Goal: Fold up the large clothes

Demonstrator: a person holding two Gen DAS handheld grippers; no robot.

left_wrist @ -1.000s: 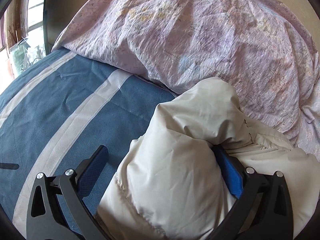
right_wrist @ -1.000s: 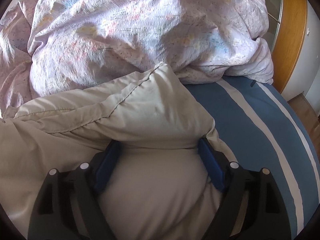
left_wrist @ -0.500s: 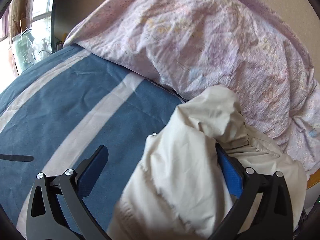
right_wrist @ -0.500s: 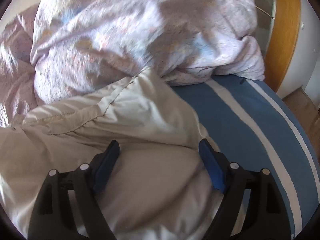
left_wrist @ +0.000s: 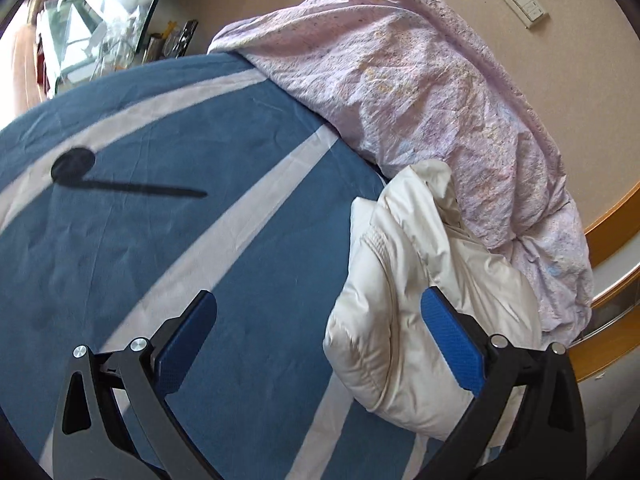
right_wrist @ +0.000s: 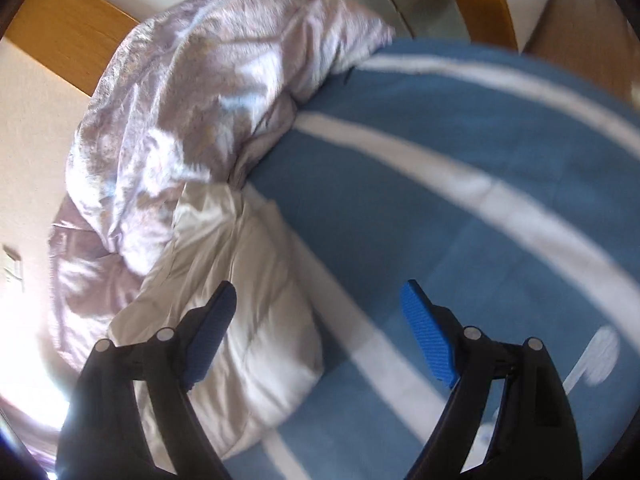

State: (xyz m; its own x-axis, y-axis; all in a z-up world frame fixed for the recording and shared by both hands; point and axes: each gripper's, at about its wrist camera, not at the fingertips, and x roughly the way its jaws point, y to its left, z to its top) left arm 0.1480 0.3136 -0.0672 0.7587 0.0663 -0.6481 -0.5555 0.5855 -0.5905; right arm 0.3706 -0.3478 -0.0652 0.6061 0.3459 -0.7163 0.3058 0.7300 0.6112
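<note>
A cream puffy jacket [left_wrist: 404, 304] lies bunched on the blue striped bed, against a lilac duvet. In the left wrist view my left gripper [left_wrist: 320, 320] is open and empty; the jacket lies between and beyond its fingers, overlapping the right finger. In the right wrist view the jacket [right_wrist: 248, 288] lies at lower left. My right gripper [right_wrist: 320, 312] is open and empty above the bed, with its left finger over the jacket's edge. The right view is blurred by motion.
The blue bed cover with white stripes [left_wrist: 168, 216] fills the left of the left wrist view and the right of the right wrist view [right_wrist: 460, 208]. The crumpled lilac duvet [left_wrist: 420, 92] lies at the head of the bed, also in the right view [right_wrist: 192, 108]. A wooden frame [left_wrist: 612, 220] borders the bed.
Both grippers have let go of the jacket and pulled up and back. The jacket has dropped onto the bed. The left view swung left, the right view swung right.
</note>
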